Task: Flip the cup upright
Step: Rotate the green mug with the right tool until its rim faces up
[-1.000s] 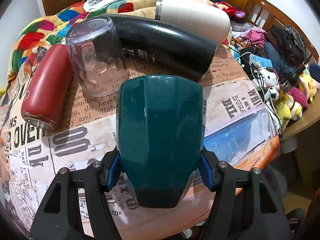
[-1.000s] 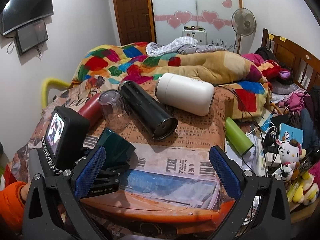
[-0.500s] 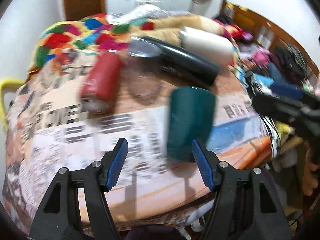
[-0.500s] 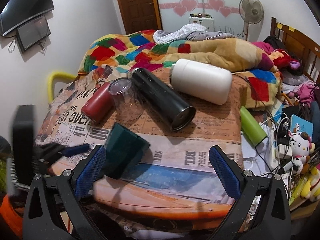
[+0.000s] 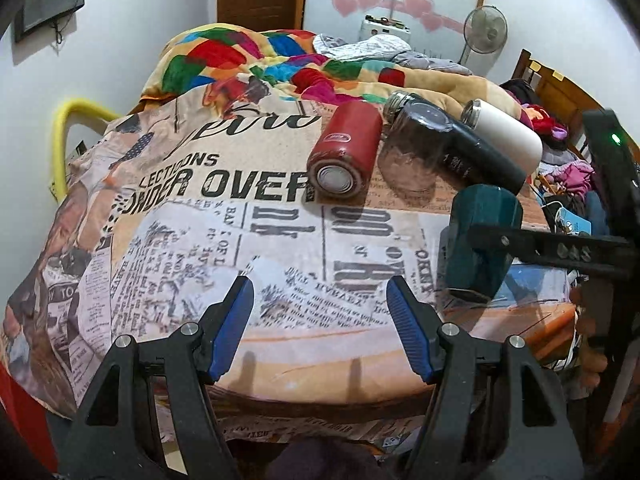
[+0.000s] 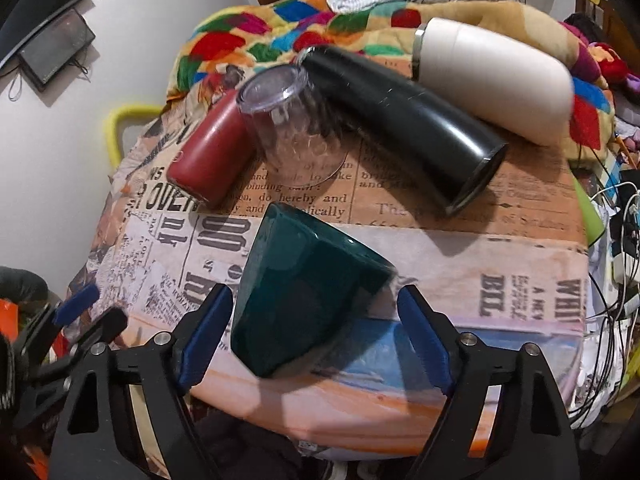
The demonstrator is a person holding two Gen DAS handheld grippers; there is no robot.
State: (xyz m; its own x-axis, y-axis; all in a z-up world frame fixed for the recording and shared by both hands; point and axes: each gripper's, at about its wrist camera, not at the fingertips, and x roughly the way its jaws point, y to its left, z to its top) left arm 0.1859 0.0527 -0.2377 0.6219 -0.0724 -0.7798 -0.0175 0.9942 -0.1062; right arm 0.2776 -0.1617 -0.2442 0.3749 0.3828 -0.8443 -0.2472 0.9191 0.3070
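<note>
Evidently I had the green cup (image 6: pixel 308 292), apparently inverted, between the right gripper (image 6: pixel 316 328) spread jaws, ungrasped; the left gripper (image 5: pixel 320 320) gaped empty; flipping remained.

We carry two matching tools. Our left gripper (image 5: pixel 320 322) has black plastic arms built as open triangular frames, with silver round screw heads at the joints and ribbed blue pads on its fingers (image 5: pixel 404 320). Our right gripper (image 6: pixel 314 334) looks the same: black triangular struts, silver screws, blue pads (image 6: pixel 420 334). In the left wrist view, its black side bar shows small screws, and a green light glows on the black box above.
</note>
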